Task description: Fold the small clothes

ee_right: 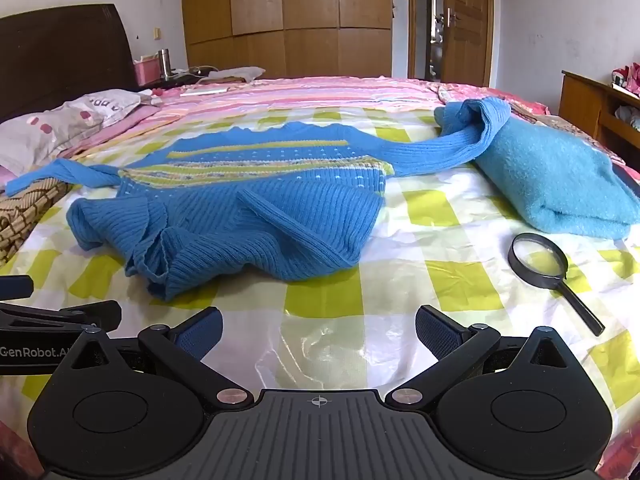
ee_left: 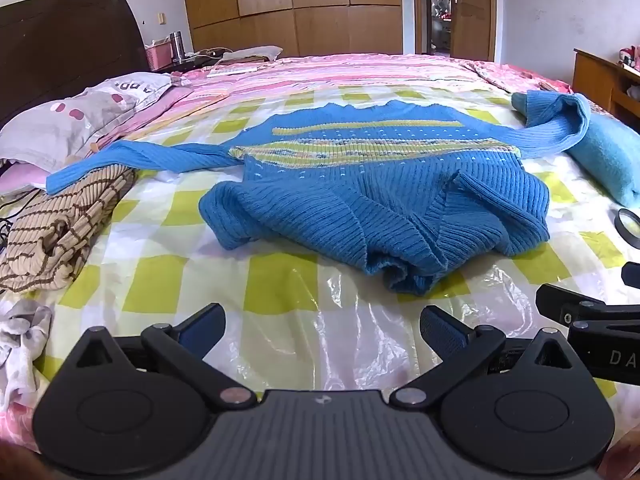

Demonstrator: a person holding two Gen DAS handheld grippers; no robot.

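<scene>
On the right tool's camera, at the lower left of the frame, I read "GenRobot.AI" in white on the black body of my left tool (ee_right: 24, 292), which juts in from that edge. In the left tool's camera the letters "DA" show on the right tool (ee_left: 592, 308) at the right edge; the rest is cut off. A grey pillow (ee_left: 80, 116) at the upper left carries printed letters I cannot make out.

The blue sweater (ee_left: 376, 200) lies in the middle of the bed (ee_left: 280, 272), ribbed knit with yellow-green striped bands and small white dots across the chest. Its near part is bunched into folds, one sleeve runs flat toward the left, and the other climbs onto a fuzzy turquoise folded cloth (ee_right: 560, 184) at the right. Under it all is a glossy, crinkled plastic sheet (ee_right: 320, 344) in yellow-green and white checks, over pink striped bedding.

Both tools are spread wide with nothing between the blue textured pads (ee_right: 438, 334), hanging over the sheet just short of the sweater's near edge.

Around it: a tan garment with brown stripes (ee_left: 52, 232) at the left, under the tip of the flat sleeve; a black round magnifying glass (ee_right: 540, 260) at the right, near the turquoise cloth; a dark headboard (ee_left: 68, 48), wooden wardrobe (ee_right: 288, 16) and door at the back.
</scene>
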